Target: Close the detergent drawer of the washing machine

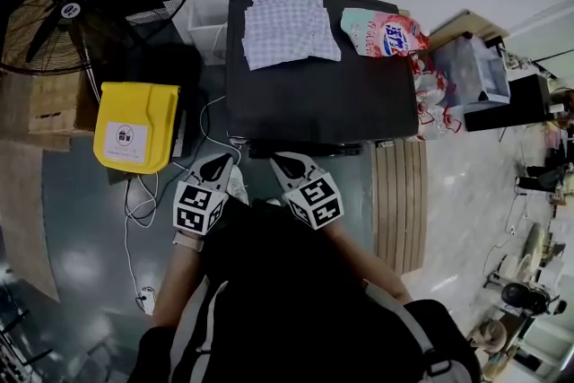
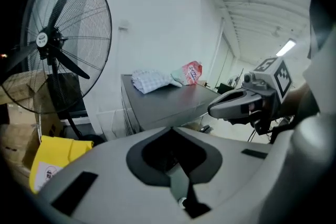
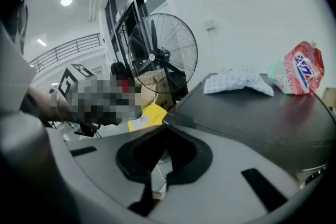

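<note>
Two grippers come nearest: left gripper [image 1: 215,164] and right gripper [image 1: 287,164], jaws closed together and holding nothing, just before the near edge of the washing machine [image 1: 314,103]. Its detergent drawer, presumably on the front face, is hidden — best pushed squarely, straight in. Cloth [image 1: 287,21] and pouch [image 1: 384,33] lie along the far edge.

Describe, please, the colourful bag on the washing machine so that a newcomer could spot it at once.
Find the dark-topped washing machine in the middle of the head view. Two things lie along the far edge of its top: a pale checked cloth and, to its right at the corner, the bag. It alone is glossy, pink-red and green with blue print.
</note>
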